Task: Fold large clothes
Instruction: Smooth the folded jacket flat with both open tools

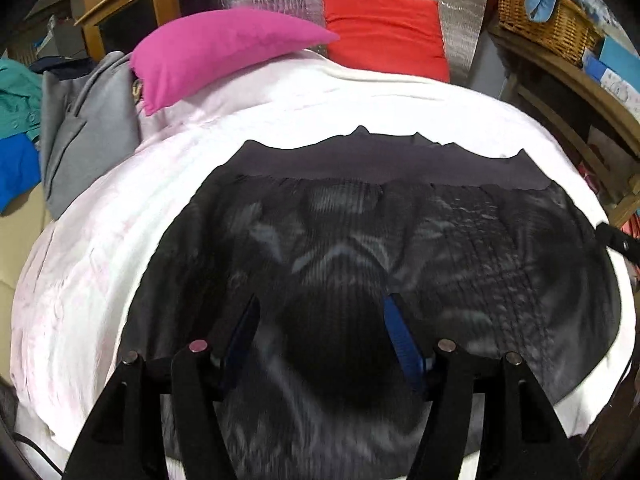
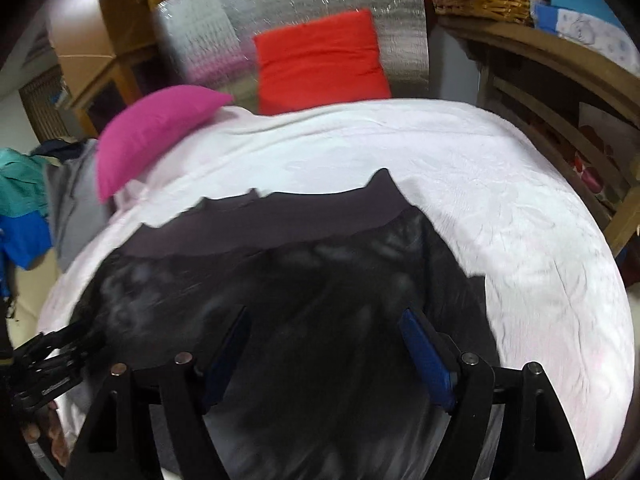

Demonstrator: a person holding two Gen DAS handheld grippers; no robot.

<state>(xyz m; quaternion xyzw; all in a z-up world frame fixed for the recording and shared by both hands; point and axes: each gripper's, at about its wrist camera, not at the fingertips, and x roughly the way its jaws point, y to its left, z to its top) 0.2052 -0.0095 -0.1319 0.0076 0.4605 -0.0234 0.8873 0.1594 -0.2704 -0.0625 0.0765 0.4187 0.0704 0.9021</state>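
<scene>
Black pleated sheer garment with a plain dark waistband (image 1: 384, 240) lies spread flat on the white quilted bedcover (image 1: 120, 240), waistband at the far edge, hem toward me. Looks like a skirt; can't be sure

Left claw (image 1: 320, 320): fingers spread wide, nothing between the blue pads (image 1: 402, 340), hovering low over the near-middle of the fabric. Right claw (image 2: 324, 336): same, released, jaws apart, over the garment's right portion near its right edge. Neither one grips cloth yet. Both views are motion-blurred, so I can't tell whether the tips touch the fabric

My read: garment is laid out flat so the edges are findable and a fold comes out square. Claws sit side by side over the near half, likely to pinch the hem at two points and carry it up to the waistband. Fold not started as far as I can judge

Risk: sheer pleats are slippery and thin, easy to pinch one layer only or drag the bedcover along

Magenta pillow (image 1: 224, 52) and red cushion (image 1: 384, 32) sit at the head end, well apart from the garment. Grey folded cloth (image 1: 88, 128) off to the left side, clear of the work area
</scene>
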